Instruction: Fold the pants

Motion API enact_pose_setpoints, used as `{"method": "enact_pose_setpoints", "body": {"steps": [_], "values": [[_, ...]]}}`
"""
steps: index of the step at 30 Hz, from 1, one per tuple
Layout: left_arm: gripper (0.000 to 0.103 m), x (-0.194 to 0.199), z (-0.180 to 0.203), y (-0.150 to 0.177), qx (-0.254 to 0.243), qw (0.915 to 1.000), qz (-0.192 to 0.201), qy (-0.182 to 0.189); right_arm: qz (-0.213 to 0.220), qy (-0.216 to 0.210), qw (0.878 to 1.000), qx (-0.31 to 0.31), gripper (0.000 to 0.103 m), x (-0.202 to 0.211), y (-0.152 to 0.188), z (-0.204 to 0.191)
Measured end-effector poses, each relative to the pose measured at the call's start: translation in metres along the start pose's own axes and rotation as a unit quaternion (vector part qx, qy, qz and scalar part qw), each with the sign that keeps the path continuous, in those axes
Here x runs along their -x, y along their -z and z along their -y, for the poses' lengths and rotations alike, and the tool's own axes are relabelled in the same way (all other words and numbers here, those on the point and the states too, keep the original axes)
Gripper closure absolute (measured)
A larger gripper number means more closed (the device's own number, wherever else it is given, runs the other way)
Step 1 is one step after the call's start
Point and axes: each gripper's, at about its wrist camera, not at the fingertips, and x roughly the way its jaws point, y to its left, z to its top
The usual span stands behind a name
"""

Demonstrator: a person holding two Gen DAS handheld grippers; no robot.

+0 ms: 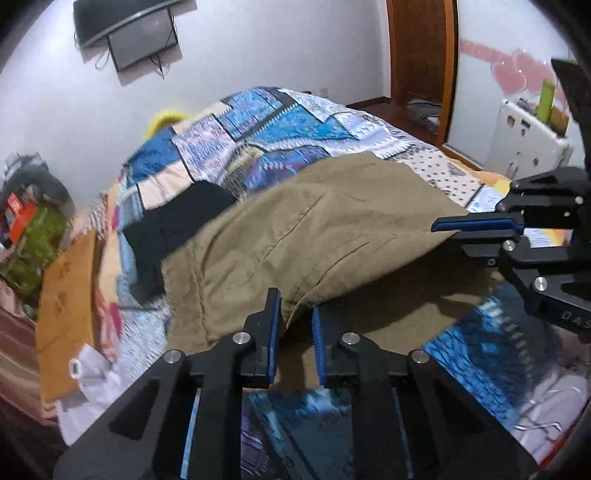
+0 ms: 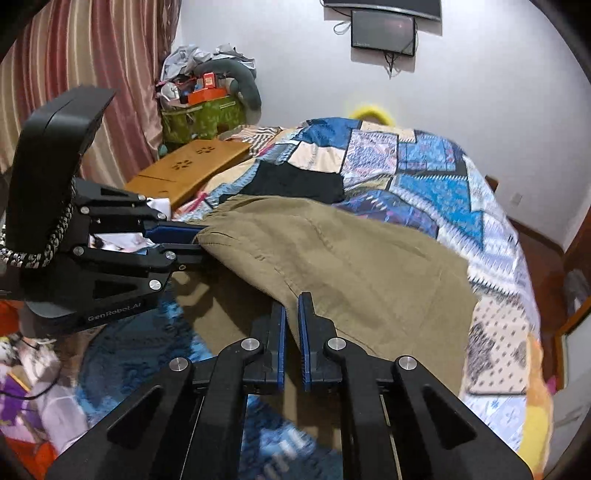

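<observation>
Khaki pants (image 1: 295, 229) lie across a patchwork bed quilt (image 1: 258, 125), their near edge lifted off the bed. My left gripper (image 1: 295, 317) is shut on one corner of that edge. My right gripper (image 1: 448, 230) pinches the other corner at the right of the left wrist view. In the right wrist view the pants (image 2: 351, 266) hang from my right gripper (image 2: 291, 317), and my left gripper (image 2: 195, 240) grips the far corner at left. The lower layer of the pants lies in shadow beneath the lifted part.
A black garment (image 1: 173, 229) lies on the quilt beside the pants. A wooden lap tray (image 2: 188, 166) and a cluttered green box (image 2: 203, 118) stand by the striped curtain. A white cabinet (image 1: 528, 140) and wooden door (image 1: 421, 55) are at far right. A TV (image 2: 384, 31) hangs on the wall.
</observation>
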Motion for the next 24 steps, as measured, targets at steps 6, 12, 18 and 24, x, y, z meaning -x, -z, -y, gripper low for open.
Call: {"method": "enact_pose_setpoints", "body": {"steps": [6, 12, 18, 24], "values": [[0.085, -0.010, 0.002, 0.026, 0.034, 0.9983, -0.034, 0.032, -0.037, -0.020, 0.999, -0.027, 0.095, -0.015, 0.026, -0.003], [0.080, 0.005, -0.004, 0.031, 0.070, 0.9952, -0.037, 0.058, -0.042, -0.025, 0.997, -0.053, 0.089, -0.006, 0.032, -0.001], [0.078, 0.028, -0.027, 0.028, 0.117, 0.9906, -0.012, 0.070, -0.011, -0.033, 0.997, -0.071, 0.077, 0.017, 0.023, 0.006], [0.060, 0.017, -0.064, 0.011, 0.175, 0.9840, 0.003, 0.034, -0.002, -0.019, 0.991, -0.135, 0.070, 0.003, 0.009, 0.027]]}}
